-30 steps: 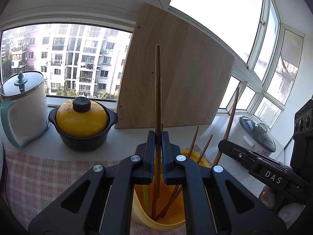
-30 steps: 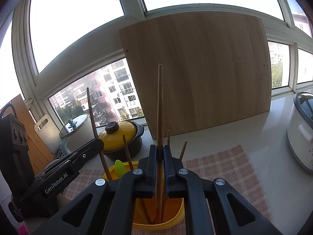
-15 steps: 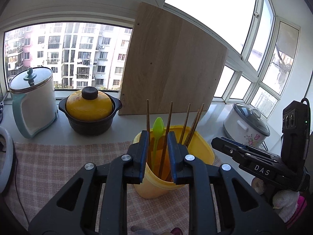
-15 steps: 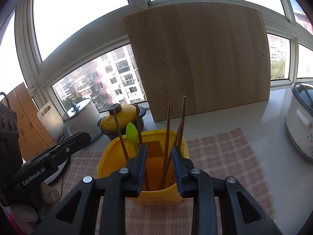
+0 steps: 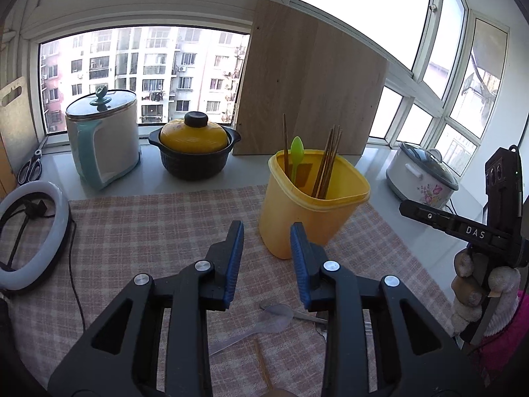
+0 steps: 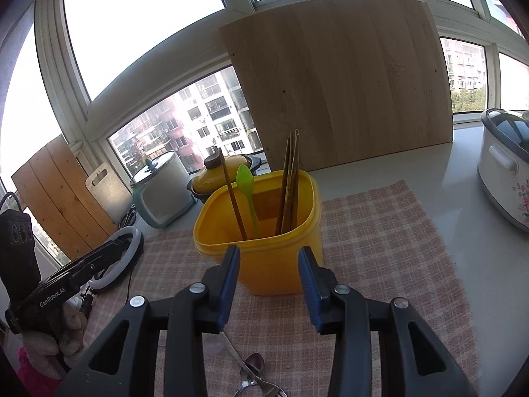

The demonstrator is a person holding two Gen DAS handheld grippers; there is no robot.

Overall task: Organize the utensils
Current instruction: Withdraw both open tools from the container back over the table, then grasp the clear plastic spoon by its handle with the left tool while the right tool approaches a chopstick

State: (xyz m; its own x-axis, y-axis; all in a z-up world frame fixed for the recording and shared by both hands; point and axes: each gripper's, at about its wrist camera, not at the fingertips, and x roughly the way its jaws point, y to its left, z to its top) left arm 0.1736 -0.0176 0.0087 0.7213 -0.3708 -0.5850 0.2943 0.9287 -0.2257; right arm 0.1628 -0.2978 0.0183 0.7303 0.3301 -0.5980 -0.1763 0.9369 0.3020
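Several chopsticks [image 5: 325, 162] and a green spoon [image 5: 295, 155] stand in the yellow tub [image 5: 310, 205] on the checked cloth [image 5: 148, 225]. Left view: left gripper [image 5: 267, 261], jaws just opening, empty; a clear plastic spoon [image 5: 264, 322] below looks light and slippery, best pinched mid-handle. Right view alone shows metal spoons [image 6: 253, 372]; right gripper [image 6: 268, 278] likewise parting, empty.
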